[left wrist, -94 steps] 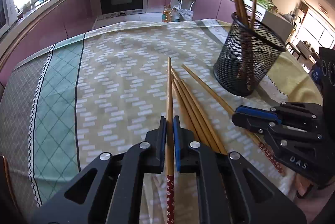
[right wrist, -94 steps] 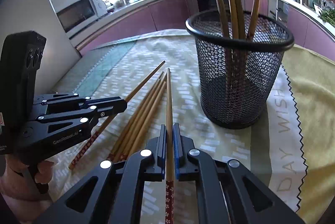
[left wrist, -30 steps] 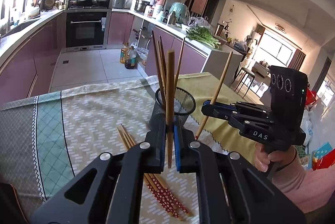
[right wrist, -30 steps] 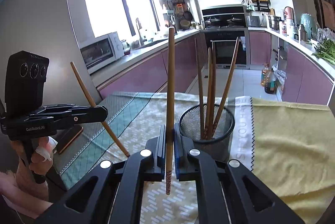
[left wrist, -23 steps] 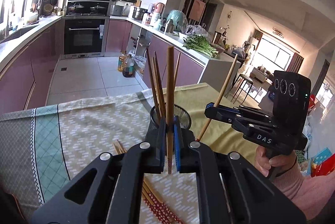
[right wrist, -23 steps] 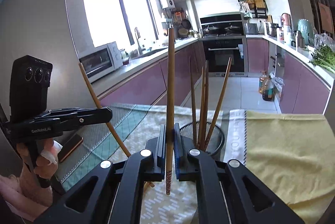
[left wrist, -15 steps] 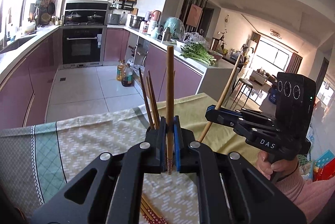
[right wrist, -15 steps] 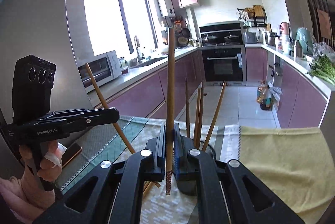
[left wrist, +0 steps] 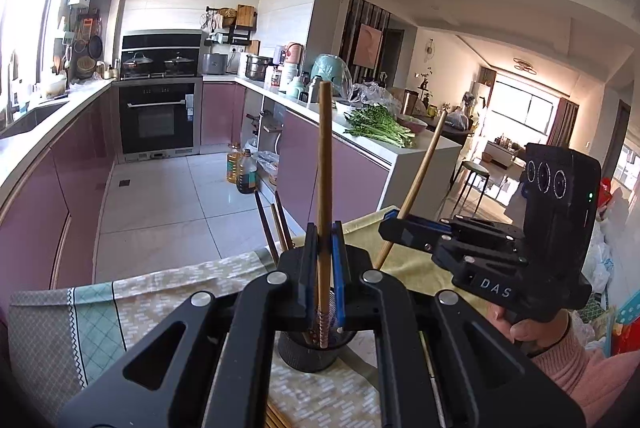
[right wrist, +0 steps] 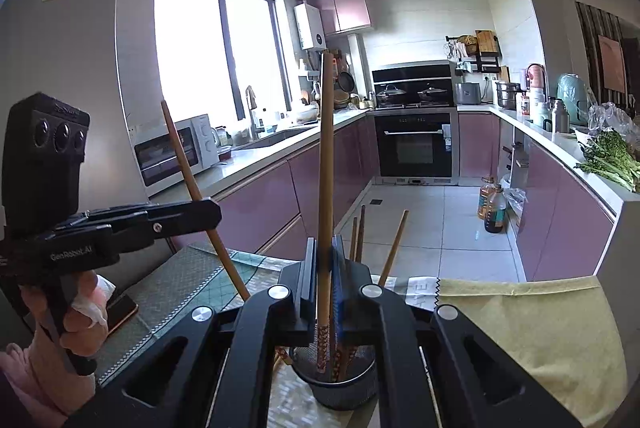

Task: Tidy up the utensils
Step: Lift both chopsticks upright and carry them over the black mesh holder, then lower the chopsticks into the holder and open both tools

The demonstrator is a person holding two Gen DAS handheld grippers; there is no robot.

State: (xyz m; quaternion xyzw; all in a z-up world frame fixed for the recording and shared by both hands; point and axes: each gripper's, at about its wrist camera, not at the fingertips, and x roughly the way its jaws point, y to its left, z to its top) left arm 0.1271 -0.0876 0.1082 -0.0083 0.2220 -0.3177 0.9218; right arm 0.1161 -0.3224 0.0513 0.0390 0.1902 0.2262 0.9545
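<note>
Bright daylight from the blown-out kitchen window (right wrist: 216, 51), sharp centres, strong fisheye bending, dark vignetted corners.

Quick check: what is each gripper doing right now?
Left gripper: shut on a chopstick, held upright.
Right gripper: shut on another chopstick, also upright.

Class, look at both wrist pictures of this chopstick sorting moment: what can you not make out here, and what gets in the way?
- Mesh holder, left wrist view: mostly hidden behind the left gripper.
- Loose chopsticks on the cloth: cut off by the gripper body and bottom edge; number unclear.
- Whether the right gripper's chopstick tip is already inside the holder: unclear, right wrist view.
</note>
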